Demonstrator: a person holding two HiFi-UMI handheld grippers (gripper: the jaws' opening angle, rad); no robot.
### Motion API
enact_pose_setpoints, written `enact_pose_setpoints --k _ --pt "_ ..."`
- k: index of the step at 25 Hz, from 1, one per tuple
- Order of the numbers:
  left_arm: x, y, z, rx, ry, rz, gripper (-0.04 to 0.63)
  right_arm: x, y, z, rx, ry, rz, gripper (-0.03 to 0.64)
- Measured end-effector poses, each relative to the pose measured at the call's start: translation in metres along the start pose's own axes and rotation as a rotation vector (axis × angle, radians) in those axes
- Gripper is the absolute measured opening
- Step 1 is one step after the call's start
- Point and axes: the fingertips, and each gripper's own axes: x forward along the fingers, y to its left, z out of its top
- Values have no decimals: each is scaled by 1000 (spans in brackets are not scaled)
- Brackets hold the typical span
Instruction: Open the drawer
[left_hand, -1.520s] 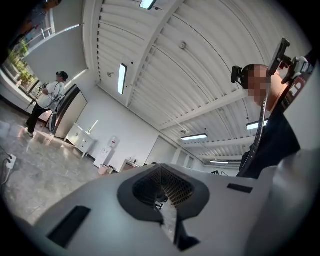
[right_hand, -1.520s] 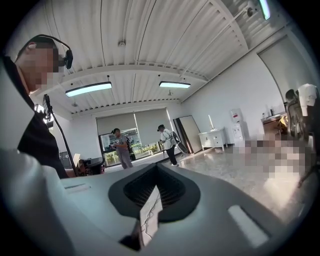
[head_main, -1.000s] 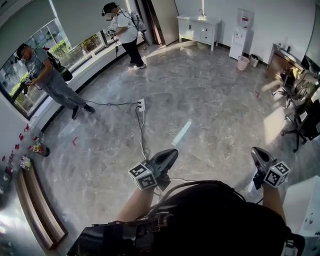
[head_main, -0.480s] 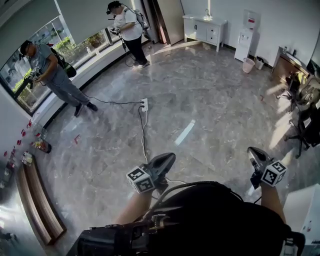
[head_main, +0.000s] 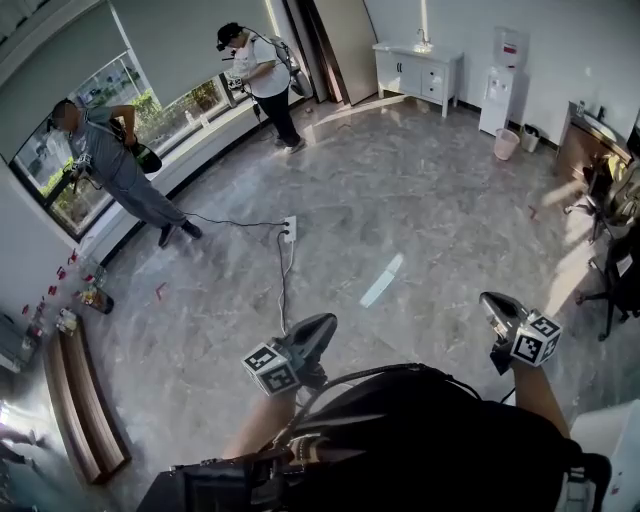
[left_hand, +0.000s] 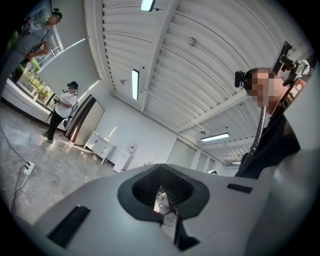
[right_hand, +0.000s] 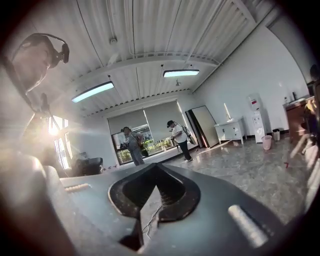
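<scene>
Marble floor (head_main: 400, 200) is seen before a distant cabinet (head_main: 418, 68); left hand-held gripper (head_main: 325, 323) and right hand-held gripper (head_main: 488, 299) are clenched, empty. A drawer must first be approached, probably.

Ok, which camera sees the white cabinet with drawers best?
The head view: the white cabinet stands clear against the far wall, drawer fronts visible. Both gripper views show it too, but small and far away.

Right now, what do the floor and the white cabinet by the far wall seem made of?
The floor looks like polished stone or stone-look tile: grey veins, glossy, mirroring window light. The cabinet is probably white-painted wood or board, matte; too far to confirm.
</scene>
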Motion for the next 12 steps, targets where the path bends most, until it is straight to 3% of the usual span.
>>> enact_pose_setpoints --k 6,12 --pt "103 -28 -24 13 -2 -13 1 -31 -90 16 -10 9 21 2" --pt "160 -30 -36 10 40 -6 2 -40 -151 19 35 13 1 2"
